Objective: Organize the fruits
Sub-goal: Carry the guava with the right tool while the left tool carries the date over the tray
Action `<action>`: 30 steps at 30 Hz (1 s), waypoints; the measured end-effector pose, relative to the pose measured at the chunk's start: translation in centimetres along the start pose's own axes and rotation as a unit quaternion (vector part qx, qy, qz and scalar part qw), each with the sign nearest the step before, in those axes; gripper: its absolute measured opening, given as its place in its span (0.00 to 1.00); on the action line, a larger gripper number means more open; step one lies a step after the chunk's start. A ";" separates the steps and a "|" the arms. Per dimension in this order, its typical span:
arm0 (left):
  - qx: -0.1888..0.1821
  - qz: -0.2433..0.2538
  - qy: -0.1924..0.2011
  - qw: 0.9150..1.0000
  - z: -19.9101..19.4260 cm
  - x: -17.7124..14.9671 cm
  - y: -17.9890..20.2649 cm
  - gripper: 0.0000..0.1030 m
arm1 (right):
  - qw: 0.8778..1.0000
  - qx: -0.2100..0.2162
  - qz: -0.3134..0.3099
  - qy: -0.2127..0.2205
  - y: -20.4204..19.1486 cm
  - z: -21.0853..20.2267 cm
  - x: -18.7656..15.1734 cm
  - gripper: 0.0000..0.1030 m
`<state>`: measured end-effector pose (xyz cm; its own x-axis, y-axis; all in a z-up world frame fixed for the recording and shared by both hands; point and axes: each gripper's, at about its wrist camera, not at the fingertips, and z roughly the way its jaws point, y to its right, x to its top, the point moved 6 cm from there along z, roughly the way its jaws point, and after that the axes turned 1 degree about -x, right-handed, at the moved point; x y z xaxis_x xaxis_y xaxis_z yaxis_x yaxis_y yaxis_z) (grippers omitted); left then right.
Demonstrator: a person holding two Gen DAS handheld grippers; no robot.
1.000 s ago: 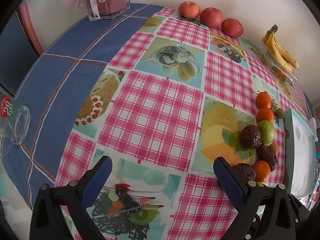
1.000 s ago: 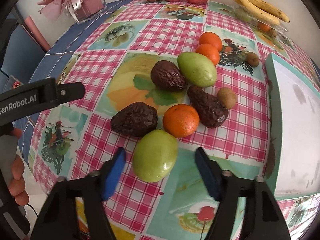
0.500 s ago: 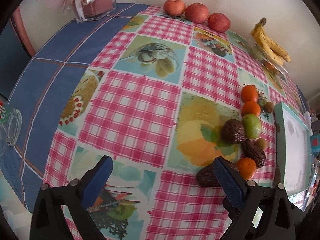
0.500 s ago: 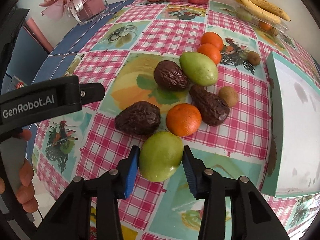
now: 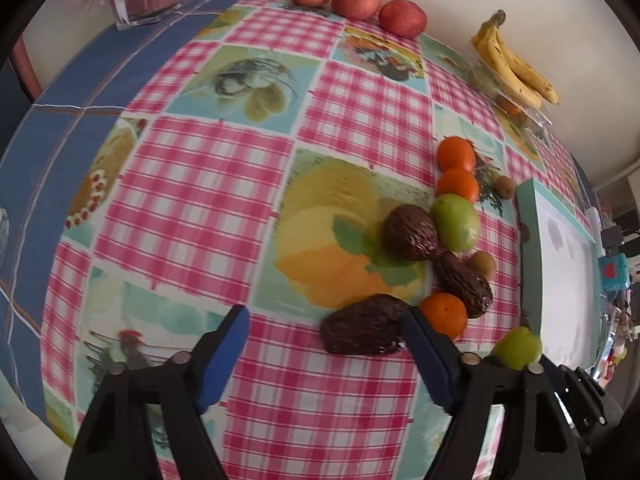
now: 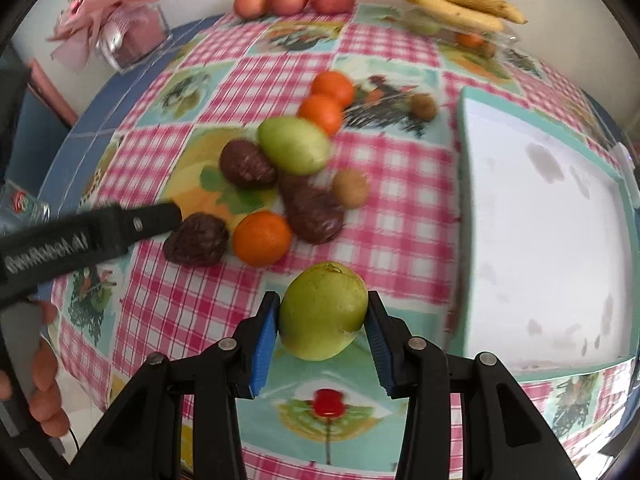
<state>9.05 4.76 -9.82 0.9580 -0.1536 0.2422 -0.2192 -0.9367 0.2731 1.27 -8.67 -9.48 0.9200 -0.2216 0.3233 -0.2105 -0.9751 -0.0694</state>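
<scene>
My right gripper (image 6: 323, 298) is shut on a green fruit (image 6: 323, 312), held just above the checked tablecloth beside the white tray (image 6: 464, 200). The same fruit (image 5: 518, 346) shows at the lower right of the left wrist view. My left gripper (image 5: 326, 312) is closing around a dark wrinkled fruit (image 5: 364, 326). That fruit lies against the right finger (image 5: 424, 352); the left pad is well clear of it. Further back, loose on the cloth, are oranges (image 5: 444, 314), another green fruit (image 5: 456, 222), two more dark fruits (image 5: 410, 232) and small kiwis (image 5: 482, 264).
Three red apples (image 5: 356, 0) line the far edge by the wall. Bananas (image 5: 516, 72) lie on a clear box at the back right. A pink bow in a clear box (image 6: 128, 36) stands at the back left. A hand (image 6: 44, 380) holds the left gripper's handle.
The right jaws closed onto the green fruit and carried it up and right, toward the tray. The left gripper slid right until the dark fruit lay between its fingers, and its jaws narrowed.
</scene>
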 end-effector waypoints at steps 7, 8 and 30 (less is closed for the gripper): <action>-0.023 -0.012 -0.014 1.000 0.6 -0.1 1.1 0.69 | 1.000 0.004 0.021 0.018 1.6 -1.4 0.7 0.43; -0.026 -0.011 -0.015 0.999 0.7 -0.1 1.4 0.66 | 1.000 0.005 0.022 0.019 1.7 -1.6 0.6 0.43; -0.048 -0.027 -0.001 0.998 0.5 0.4 1.6 0.50 | 0.998 0.026 0.037 0.034 2.1 -2.6 0.8 0.43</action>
<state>9.20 3.02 -9.72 0.9693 -0.1044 0.2226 -0.1838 -0.9090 0.3740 0.69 -10.93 -6.97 0.8775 -0.2941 0.3789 -0.2580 -0.9553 -0.1440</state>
